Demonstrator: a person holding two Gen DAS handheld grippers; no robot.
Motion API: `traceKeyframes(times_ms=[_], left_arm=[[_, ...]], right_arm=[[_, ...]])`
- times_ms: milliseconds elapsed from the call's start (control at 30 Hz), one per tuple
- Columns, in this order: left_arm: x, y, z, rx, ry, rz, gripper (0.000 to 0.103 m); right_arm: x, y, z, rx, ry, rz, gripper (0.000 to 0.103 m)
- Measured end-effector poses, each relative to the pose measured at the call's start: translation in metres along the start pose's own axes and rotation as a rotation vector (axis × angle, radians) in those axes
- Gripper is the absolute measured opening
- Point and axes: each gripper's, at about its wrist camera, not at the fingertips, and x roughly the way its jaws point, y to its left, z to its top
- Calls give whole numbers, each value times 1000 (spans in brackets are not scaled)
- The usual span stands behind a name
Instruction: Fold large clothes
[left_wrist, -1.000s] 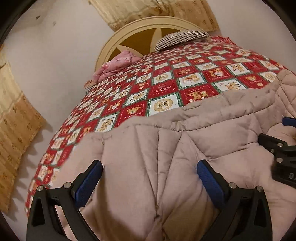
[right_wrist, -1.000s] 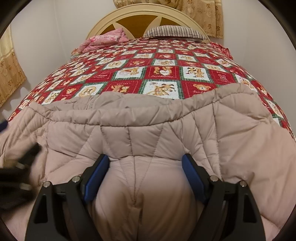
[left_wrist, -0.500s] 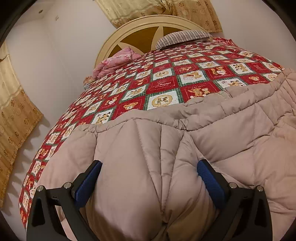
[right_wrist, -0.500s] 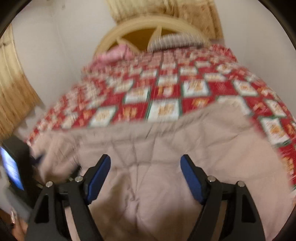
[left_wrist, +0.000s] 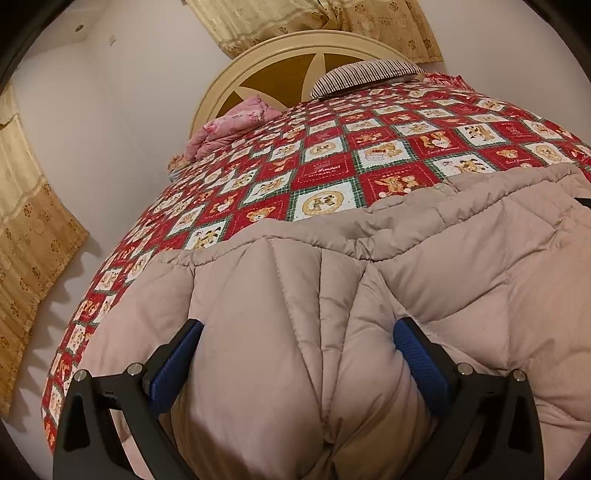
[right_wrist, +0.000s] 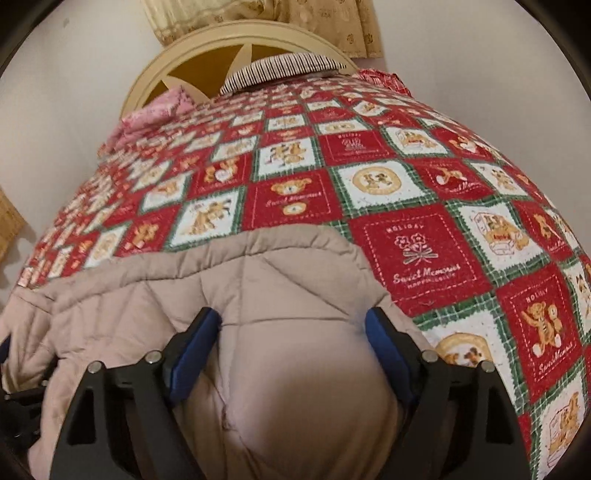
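A large beige quilted puffer coat (left_wrist: 424, 280) lies on the near part of a bed. My left gripper (left_wrist: 297, 363) has its blue-padded jaws wide apart, with a bulge of the coat between them near its left side. In the right wrist view the coat (right_wrist: 192, 291) shows with its right edge folded in. My right gripper (right_wrist: 293, 350) also stands wide open around a puffy fold of the coat. The frames do not show either gripper pinching the cloth. The left gripper shows dimly at the left edge of the right wrist view (right_wrist: 16, 402).
The bed has a red, white and green teddy-bear quilt (left_wrist: 351, 158), bare to the right of the coat (right_wrist: 461, 236). A pink blanket (left_wrist: 229, 127) and a striped pillow (left_wrist: 365, 75) lie by the round cream headboard (left_wrist: 280, 70). Gold curtains (left_wrist: 29, 236) hang at left.
My right gripper has swung to the left and the coat's right side has come over with it, baring quilt on the right. My left gripper has stayed at the coat's left side.
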Motion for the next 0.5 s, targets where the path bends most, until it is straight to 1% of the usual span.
traceKeyframes(times_ms=[100,167,200,267,300,333,400,433,467,500], left_arm=[[-2,5,3,-9,16,-27,102],[-11,14,7,-23,25,-59,102],[-20,22,9,-32,10,-90,102],[-34,38,15,-43,-34,-110,102],[-43,52,18,-50,-77,-97,102],[-46,60,21,-51,-105,-74,102],[-43,79,23,-40,-151,12,102],[-33,89,23,-40,-146,62,102],[-17,96,20,-57,-107,76,102],[3,103,14,-86,-38,58,102]], right_arm=[[1,-1,-5,2,2,-1,87],[-1,4,-7,-5,-2,-10,87],[-1,5,-7,-11,-2,-17,87],[-1,6,-8,-17,-2,-24,87],[-1,6,-8,-17,-2,-26,87],[-2,6,-8,-18,-3,-26,87],[-2,6,-8,-18,-3,-27,87],[-2,6,-8,-19,-3,-27,87],[-2,6,-8,-19,-3,-28,87],[-1,6,-8,-19,-3,-28,87]])
